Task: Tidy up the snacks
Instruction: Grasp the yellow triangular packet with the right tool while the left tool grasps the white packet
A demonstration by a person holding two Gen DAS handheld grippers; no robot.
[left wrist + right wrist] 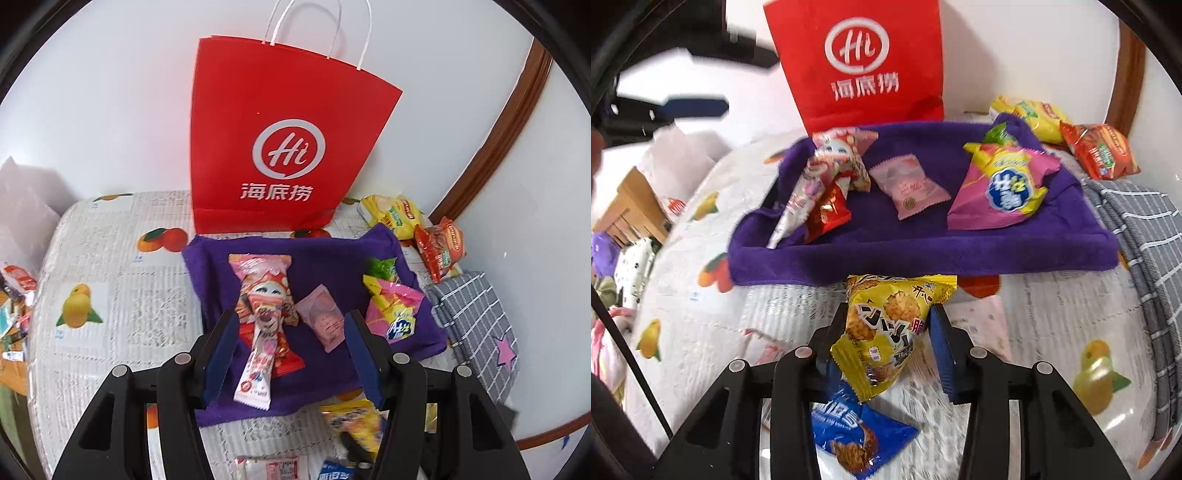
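Snacks lie on a purple cloth (pixel 923 254) spread on the counter (pixel 701 332): a long pink-and-red packet (pixel 264 314) at its left, a small pale pink sachet (pixel 908 186) in the middle, and a pink-and-yellow pouch (pixel 1001 184) at the right with a green wrapper (pixel 380 267) just behind it. The right gripper (pixel 886 332) is closed on a yellow snack bag (pixel 886 328), pads pressing its sides, just in front of the cloth's near edge; a blue packet (pixel 860 435) lies on the counter beneath it. The left gripper (pixel 291 354) hangs over the cloth with jaws apart and nothing clamped, the long packet's lower end lying below and between its fingers. A red paper bag (pixel 280 147) stands upright against the wall, touching the cloth's far edge and blocking that side. A yellow packet (pixel 1034 114) and an orange-red packet (pixel 1100 151) sit off the cloth's far right corner, beside a grey checked cloth (pixel 1137 236) that lines the right side. Bare purple shows between the sachet and the cloth's near edge. The counter's fruit-printed cover lies open to the left, up to its rounded edge.
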